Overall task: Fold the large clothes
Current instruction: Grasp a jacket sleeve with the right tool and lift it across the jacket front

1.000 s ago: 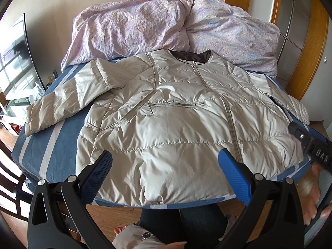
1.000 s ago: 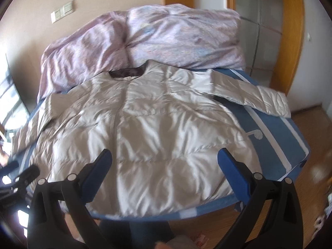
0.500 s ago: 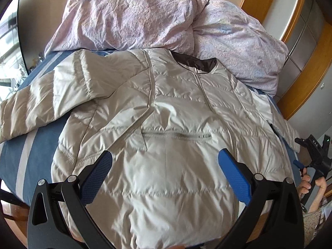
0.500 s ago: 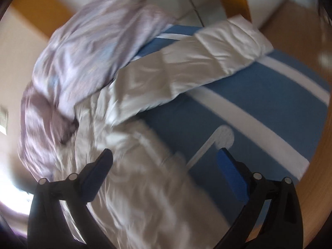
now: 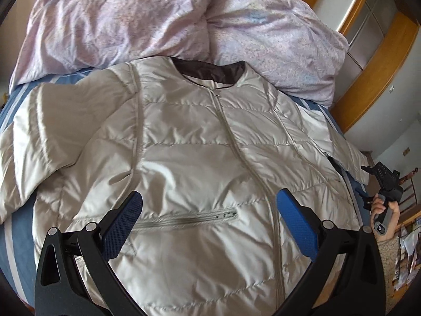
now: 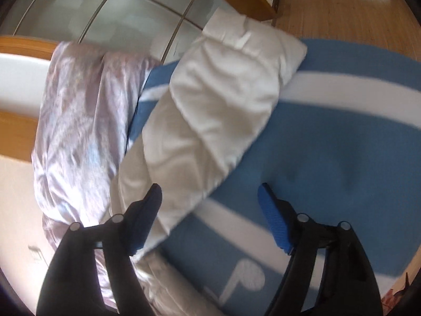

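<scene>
A silver-beige puffer jacket (image 5: 200,158) lies front up on the bed, zipped, with a dark collar at the far end and both sleeves spread out. My left gripper (image 5: 209,205) is open and empty, hovering over the jacket's lower chest near the pocket zipper. My right gripper (image 6: 210,200) is open and empty above the jacket's right sleeve (image 6: 210,121), whose cuff points away toward the floor. The right gripper also shows in the left wrist view (image 5: 384,184), held in a hand past the bed's right edge.
The bed has a blue sheet with white stripes (image 6: 329,144). A crumpled lilac duvet (image 5: 158,18) is piled at the head of the bed. A wooden door frame (image 5: 373,65) and wooden floor (image 6: 342,8) lie to the right.
My left gripper has moved forward and lower over the jacket's chest. My right gripper has swung right and down over the right sleeve. Both stay open.
</scene>
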Demonstrator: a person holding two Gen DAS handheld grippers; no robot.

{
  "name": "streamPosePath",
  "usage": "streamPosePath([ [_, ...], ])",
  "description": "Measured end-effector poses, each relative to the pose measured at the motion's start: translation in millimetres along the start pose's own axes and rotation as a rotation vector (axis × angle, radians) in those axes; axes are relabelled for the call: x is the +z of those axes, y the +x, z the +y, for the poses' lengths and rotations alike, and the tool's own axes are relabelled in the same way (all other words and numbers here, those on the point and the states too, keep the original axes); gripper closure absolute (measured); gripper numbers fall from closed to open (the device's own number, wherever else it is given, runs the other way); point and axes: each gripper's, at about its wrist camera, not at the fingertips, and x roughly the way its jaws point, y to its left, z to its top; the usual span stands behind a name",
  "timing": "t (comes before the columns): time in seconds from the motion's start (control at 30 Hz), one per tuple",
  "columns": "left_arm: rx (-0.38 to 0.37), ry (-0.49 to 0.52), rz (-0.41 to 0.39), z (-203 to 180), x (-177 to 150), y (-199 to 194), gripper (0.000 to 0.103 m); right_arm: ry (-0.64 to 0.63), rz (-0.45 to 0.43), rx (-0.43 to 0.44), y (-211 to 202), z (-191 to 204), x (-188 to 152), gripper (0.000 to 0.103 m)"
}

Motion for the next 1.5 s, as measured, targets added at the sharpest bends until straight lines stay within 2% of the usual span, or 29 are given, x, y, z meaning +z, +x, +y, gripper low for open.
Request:
streamPosePath([
  [0.13, -0.012, 0.002, 0.014, -4.5, 9.0, 10.9, 0.001, 0.042, -0.036, -0.012, -0.2, -4.3, 14.7, 0.043],
  [0.3, -0.082, -0.067, 0.005, 1.0, 22.8, 20.7, 0.001, 0.037, -0.074, -0.050, -4.2, -6.0, 21.7, 0.057],
  [0.5, -0.054, -0.020, -0.073, -4.8, 36.5, 28.5, 0.001, 0.041, -0.073, -0.069, 2.1, -3.7, 28.2, 0.074],
  [0.57, -0.053, -0.007, -0.087, -6.2, 39.1, 30.0, 0.001, 0.053, -0.075, -0.059, 2.8, -6.7, 29.2, 0.086],
  [0.63, -0.058, 0.001, -0.096, -7.3, 40.9, 32.2, 0.001, 0.059, -0.080, -0.048, 3.4, -6.7, 30.6, 0.091],
  [0.73, -0.063, 0.010, -0.092, -7.6, 44.8, 37.5, 0.001, 0.003, -0.114, -0.056, -1.9, 4.0, 29.6, 0.095],
  [0.93, -0.108, -0.025, -0.068, 2.8, 51.1, 46.5, 0.001, -0.291, -0.263, -0.122, -28.7, 75.1, 11.6, 0.098],
  [1.03, -0.159, -0.097, -0.061, 18.3, 56.3, 49.4, 0.001, -0.457, -0.304, -0.089, -40.7, 123.9, -11.8, 0.098],
  [1.1, -0.191, -0.145, -0.059, 27.1, 59.7, 49.7, 0.001, -0.599, -0.324, -0.059, -45.3, 163.0, -40.8, 0.098],
  [1.23, -0.240, -0.225, -0.048, 43.3, 65.6, 50.7, 0.001, -0.794, -0.296, 0.021, -42.9, 214.4, -96.4, 0.098],
  [1.33, -0.262, -0.252, -0.053, 49.0, 67.6, 50.3, 0.001, -0.922, -0.241, 0.092, -36.4, 239.2, -144.0, 0.098],
  [1.5, -0.332, -0.312, -0.032, 55.0, 68.6, 59.0, 0.001, -1.059, -0.053, 0.173, -12.0, 252.8, -215.5, 0.098],
])
